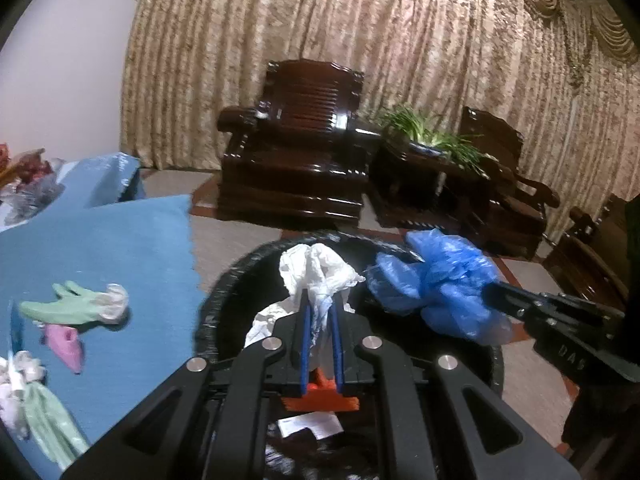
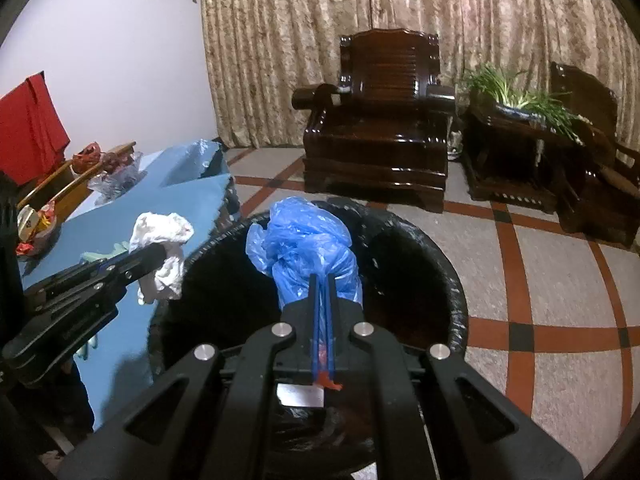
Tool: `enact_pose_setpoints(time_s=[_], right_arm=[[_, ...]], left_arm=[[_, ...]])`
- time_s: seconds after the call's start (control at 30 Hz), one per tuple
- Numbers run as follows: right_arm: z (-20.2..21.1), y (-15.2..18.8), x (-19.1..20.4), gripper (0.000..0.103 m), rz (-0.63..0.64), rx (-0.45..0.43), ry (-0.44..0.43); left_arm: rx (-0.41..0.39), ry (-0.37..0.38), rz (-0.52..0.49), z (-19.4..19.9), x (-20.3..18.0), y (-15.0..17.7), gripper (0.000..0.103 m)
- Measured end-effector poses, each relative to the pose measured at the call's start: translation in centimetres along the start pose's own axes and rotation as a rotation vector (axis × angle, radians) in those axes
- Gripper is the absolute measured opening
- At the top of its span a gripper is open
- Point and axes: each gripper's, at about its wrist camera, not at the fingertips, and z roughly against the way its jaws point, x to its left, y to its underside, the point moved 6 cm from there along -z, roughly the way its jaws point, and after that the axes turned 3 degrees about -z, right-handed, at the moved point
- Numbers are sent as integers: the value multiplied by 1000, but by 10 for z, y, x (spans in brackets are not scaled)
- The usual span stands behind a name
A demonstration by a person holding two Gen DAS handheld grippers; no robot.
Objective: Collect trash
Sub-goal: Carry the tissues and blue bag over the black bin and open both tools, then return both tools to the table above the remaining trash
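Note:
My left gripper (image 1: 319, 300) is shut on a crumpled white plastic bag (image 1: 316, 266) and holds it over the black-lined trash bin (image 1: 224, 280). My right gripper (image 2: 323, 280) is shut on a crumpled blue plastic bag (image 2: 304, 232) above the same bin (image 2: 452, 280). Each gripper shows in the other's view: the right one with the blue bag (image 1: 440, 280), the left one with the white bag (image 2: 164, 248). Paper scraps lie in the bin's bottom (image 1: 308, 426).
A table with a blue cloth (image 1: 120, 248) stands left of the bin, with green gloves (image 1: 76, 306), a pink piece (image 1: 64, 340) and more litter (image 1: 24, 380). Dark wooden armchairs (image 2: 380, 120) and a plant table (image 2: 516, 136) stand behind on the tiled floor.

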Motion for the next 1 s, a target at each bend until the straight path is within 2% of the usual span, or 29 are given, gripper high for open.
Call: enact_pose_setpoints(time_s=[0.03, 0.13, 0.2, 0.23, 0.27, 0.3, 0.33, 0.37, 0.4, 0.47, 0.57, 0.77, 1.0], right_arm=[[0, 2, -2, 3, -2, 1, 7], [-4, 10, -12, 13, -7, 9, 33], [-6, 13, -15, 33, -10, 16, 43], [-6, 14, -17, 37, -14, 15, 53], [-6, 16, -19, 46, -18, 15, 58], [-5, 16, -19, 62, -21, 10, 63], [-3, 16, -19, 71, -23, 0, 70], [1, 15, -16, 85, -23, -18, 78], [2, 13, -15, 95, -21, -26, 78], [6, 12, -6, 98, -4, -43, 65], [8, 7, 11, 98, 30, -46, 44], [10, -3, 56, 98, 73, -66, -47], [8, -7, 128, 98, 165, -73, -145]], left_arm=[[8, 9, -5, -5, -3, 1, 13], [23, 29, 2, -10, -6, 4, 32], [26, 37, 9, -10, -5, 6, 38], [28, 33, 7, -10, -6, 5, 39], [30, 30, 9, -10, -5, 6, 43], [28, 24, 15, -8, -1, 7, 47], [22, 12, 21, -4, 3, 7, 49], [16, -4, 26, 0, 8, 7, 56], [11, -17, 32, 4, 11, 9, 62], [-14, -65, 51, 18, 26, 8, 76], [-39, -116, 57, 36, 45, 7, 83], [-68, -236, 72, 81, 88, 15, 86], [-68, -387, 112, 134, 143, 39, 87]])
